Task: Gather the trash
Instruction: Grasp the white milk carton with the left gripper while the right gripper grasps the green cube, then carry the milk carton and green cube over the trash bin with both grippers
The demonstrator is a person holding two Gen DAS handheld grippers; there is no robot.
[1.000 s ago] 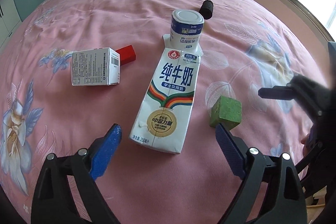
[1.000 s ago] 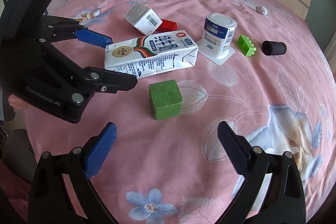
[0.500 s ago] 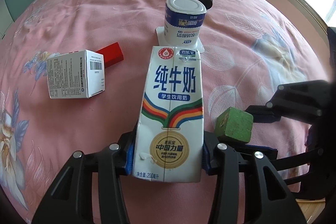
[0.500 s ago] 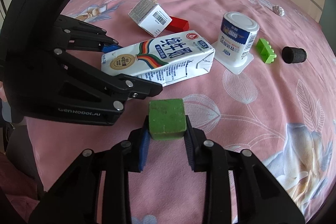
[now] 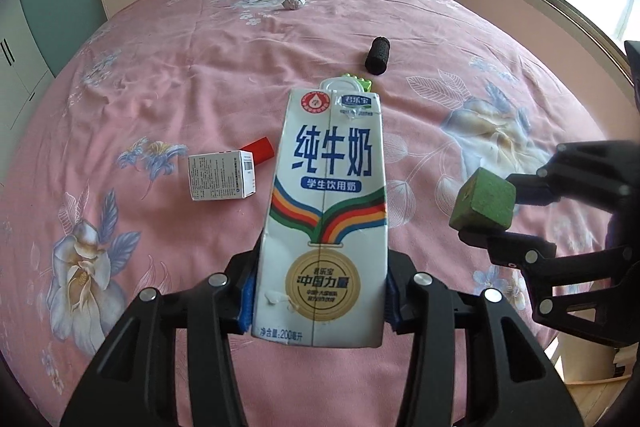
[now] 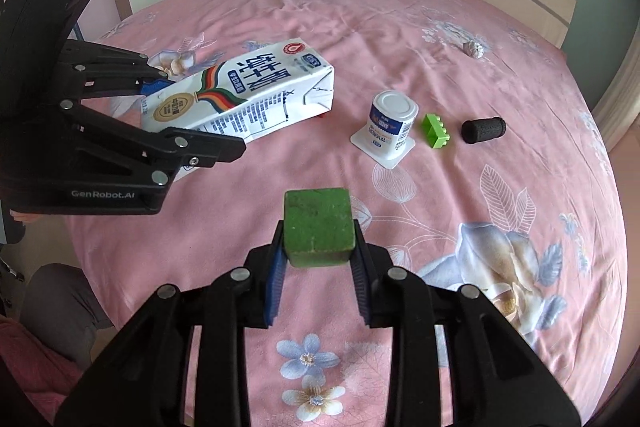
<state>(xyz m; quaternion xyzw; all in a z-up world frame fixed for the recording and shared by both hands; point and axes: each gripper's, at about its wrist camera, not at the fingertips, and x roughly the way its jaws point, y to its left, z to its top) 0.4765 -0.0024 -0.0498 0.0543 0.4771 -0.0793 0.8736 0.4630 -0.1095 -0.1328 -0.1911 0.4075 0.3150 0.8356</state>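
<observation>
- A second ago both pairs of jaws stood wide open over the bed (image 5: 200, 75) with the milk carton (image 5: 326, 211) and the green cube (image 6: 319, 227) lying on the pink flowered sheet; half a second ago they had closed on them, still low.
- Now both things are lifted clear of the sheet.
- The left gripper (image 5: 320, 301) has its jaws clamped on the lower end of the milk carton, blue pads pressed to its two sides; the carton is a tall, glossy white paperboard box with blue characters, rainbow stripes and a gold medal, its folded top pointing away.
- The right gripper (image 6: 318, 273) has its jaws squeezed on the green cube, a matte, rough-faced block with softened edges, held out in front of the carton's right side in the left wrist view.
- Left on the bed: a small white printed box (image 5: 222, 175) touching a red block (image 5: 262, 148).
- Farther right, a white and blue cup (image 6: 392, 125) stands upside down on its square lid.
- Just beside it lies a bright green studded toy brick (image 6: 435, 130).
- Near that, a black ribbed cylinder (image 6: 483, 130) lies on its side.
- Well apart, toward the headboard, sits a crumpled ball of foil (image 6: 473, 48).
</observation>
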